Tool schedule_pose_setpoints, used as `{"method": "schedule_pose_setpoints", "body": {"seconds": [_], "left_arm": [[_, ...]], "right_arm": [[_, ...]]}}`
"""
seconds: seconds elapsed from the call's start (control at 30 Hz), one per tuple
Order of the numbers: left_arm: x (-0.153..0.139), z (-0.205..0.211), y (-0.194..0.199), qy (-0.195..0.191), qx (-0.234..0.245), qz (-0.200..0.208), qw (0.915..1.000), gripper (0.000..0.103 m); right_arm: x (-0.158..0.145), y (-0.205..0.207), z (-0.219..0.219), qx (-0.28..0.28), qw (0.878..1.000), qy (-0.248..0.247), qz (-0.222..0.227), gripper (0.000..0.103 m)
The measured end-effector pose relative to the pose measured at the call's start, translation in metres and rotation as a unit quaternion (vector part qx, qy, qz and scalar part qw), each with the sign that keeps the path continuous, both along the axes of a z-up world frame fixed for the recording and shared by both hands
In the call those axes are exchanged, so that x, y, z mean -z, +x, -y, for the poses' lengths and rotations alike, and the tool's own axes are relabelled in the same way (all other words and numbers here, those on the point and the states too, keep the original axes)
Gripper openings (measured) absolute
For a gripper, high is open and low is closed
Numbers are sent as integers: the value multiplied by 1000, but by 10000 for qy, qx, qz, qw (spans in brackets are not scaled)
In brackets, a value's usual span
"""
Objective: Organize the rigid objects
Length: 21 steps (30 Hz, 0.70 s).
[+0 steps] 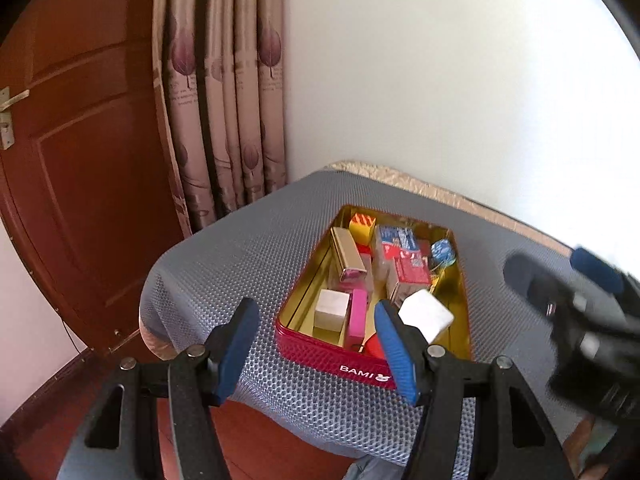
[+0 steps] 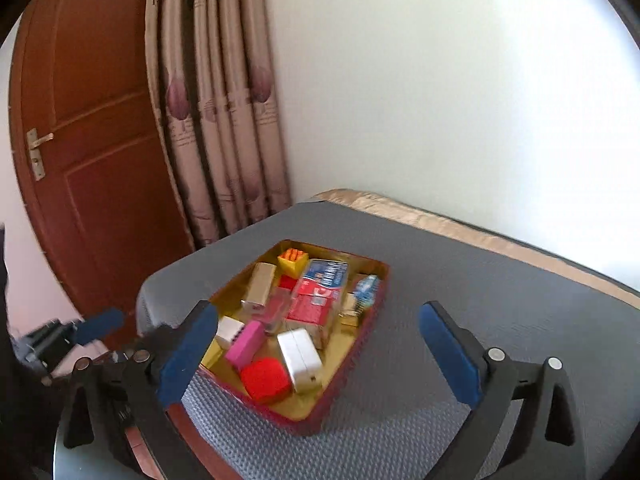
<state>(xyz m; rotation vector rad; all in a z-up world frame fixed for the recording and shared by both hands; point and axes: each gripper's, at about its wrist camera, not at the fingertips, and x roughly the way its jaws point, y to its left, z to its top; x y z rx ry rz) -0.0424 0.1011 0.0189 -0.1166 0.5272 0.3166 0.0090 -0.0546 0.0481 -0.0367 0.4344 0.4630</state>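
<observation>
The tin (image 2: 362, 354) is red outside and gold inside, and it stands on the grey mat (image 2: 500, 320) near the left front corner of the table. All the small rigid objects that I can see are inside it: a white box (image 2: 299, 360), a red piece (image 2: 266, 380), a pink box (image 2: 245, 345), a tan box (image 2: 261, 284), a yellow box (image 2: 293, 263), a red-and-blue pack (image 2: 320, 292) and a blue thing (image 2: 366, 286) at the far right side. Nothing lies loose on the mat around the tin.

The left gripper (image 1: 316, 350) hangs over the near left corner of the tin with its fingers spread apart and nothing between them. The right gripper (image 2: 320, 360) is also wide open and empty; it is above the tin, well clear of the objects. In the left view it appears blurred at the right edge.

I judge that the collecting step is near its end or finished, since the objects are already in the tin. They lie a little crowded and tilted. If more is needed, the next move calls for lowering one open gripper straight onto a single box, for example the white box, without pushing its neighbours, and closing on its narrow sides.
</observation>
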Motion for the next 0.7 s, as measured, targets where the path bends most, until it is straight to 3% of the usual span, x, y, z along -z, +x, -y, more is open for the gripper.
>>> {"method": "schedule_pose_setpoints", "body": {"seconds": [0.2, 0.33, 0.5, 0.6, 0.7], "left_arm": [[-13, 31, -33, 560, -146, 378, 9976, 62], [-23, 38, -56, 595, -177, 700, 9956, 62], [-20, 37, -61, 430, -52, 508, 9978, 62], [-17, 34, -61, 364, -50, 320, 9988, 63], [-14, 28, -59, 273, -32, 267, 9993, 63]], "right_arm": [[0, -29, 25, 622, 9972, 387, 166, 102], [-1, -47, 39, 1037, 9920, 587, 417, 102], [0, -64, 45, 1648, 9819, 628, 684, 103], [3, -72, 51, 1489, 9813, 955, 753, 103], [2, -80, 45, 1676, 9774, 805, 1004, 103]]}}
